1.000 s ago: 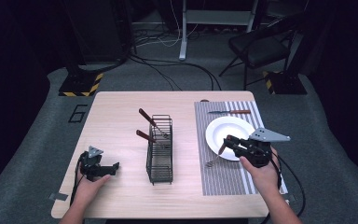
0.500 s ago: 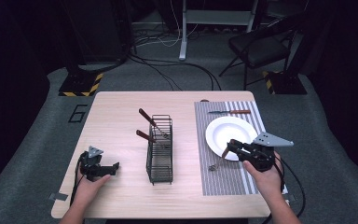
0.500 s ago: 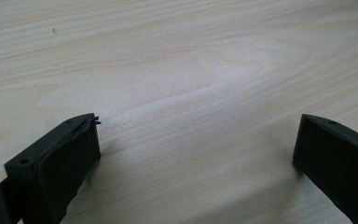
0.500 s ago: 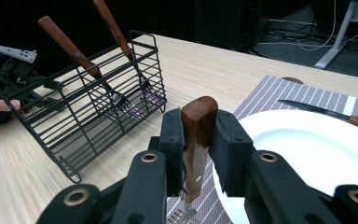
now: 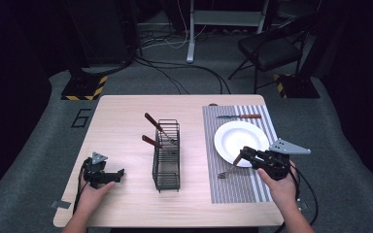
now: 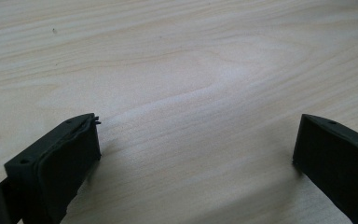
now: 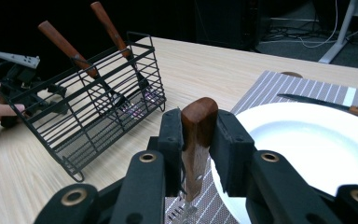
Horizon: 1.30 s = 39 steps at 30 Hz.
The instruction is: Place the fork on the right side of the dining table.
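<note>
While the right gripper (image 5: 246,154) clamps a wooden-handled fork (image 7: 196,140) at the white round plate's (image 5: 233,138) near-left edge, tines down on the striped grey placemat (image 5: 233,191) | black wire cutlery basket (image 5: 167,153) holds two utensils | wooden-handled knife (image 5: 240,116) beyond plate | left gripper (image 5: 118,174) idle, jaws apart | likely place-setting half done

Bright tabletop, dark surroundings, soft shadows

You have the brown wooden-handled metal fork (image 7: 196,140) clamped by its handle, tines down on the grey striped placemat (image 5: 233,187) beside the round white plate (image 5: 238,136).
</note>
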Tool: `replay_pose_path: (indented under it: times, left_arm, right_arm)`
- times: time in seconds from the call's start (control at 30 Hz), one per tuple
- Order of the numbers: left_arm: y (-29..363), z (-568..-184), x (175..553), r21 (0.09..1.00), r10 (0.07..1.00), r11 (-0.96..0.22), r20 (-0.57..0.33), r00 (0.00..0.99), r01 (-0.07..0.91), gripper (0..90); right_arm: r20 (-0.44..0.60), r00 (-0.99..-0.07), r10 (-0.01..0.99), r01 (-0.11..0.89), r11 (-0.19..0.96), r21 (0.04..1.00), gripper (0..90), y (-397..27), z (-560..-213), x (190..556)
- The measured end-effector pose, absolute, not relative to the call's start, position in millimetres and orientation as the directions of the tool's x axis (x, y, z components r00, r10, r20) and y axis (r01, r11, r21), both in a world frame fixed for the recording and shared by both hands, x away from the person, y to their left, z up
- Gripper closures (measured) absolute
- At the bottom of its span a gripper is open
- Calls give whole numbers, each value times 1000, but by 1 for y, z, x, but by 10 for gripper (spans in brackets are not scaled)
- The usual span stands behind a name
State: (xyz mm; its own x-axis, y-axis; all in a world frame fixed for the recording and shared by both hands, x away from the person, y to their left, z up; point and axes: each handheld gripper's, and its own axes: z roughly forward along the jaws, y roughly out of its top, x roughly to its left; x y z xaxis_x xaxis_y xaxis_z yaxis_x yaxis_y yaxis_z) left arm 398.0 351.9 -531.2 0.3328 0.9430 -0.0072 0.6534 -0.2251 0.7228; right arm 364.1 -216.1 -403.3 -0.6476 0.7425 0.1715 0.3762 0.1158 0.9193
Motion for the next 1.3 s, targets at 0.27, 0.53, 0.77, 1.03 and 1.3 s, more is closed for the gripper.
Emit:
replay_pose_path:
  times: [0.27, 0.53, 0.77, 1.03, 1.3]
  left_arm:
    - [352, -531, 398, 723, 943, -224, -7, 332, 653, 3]
    - [351, -531, 398, 723, 944, -221, -8, 329, 654, 3]
    - [351, -531, 398, 724, 945, -221, -8, 328, 654, 3]
    - [351, -531, 398, 724, 945, -220, -9, 327, 654, 3]
    - [351, -531, 398, 723, 945, -220, -8, 327, 655, 3]
  right_arm:
    - [211, -607, 767, 406, 71, 911, 710, -229, -411, 360]
    - [262, -540, 799, 450, 11, 893, 714, -241, -418, 358]
    - [306, -488, 817, 486, -37, 873, 717, -249, -423, 356]
    - [322, -437, 840, 505, -67, 860, 704, -255, -431, 354]
    - [333, -403, 853, 518, -88, 851, 684, -260, -437, 353]
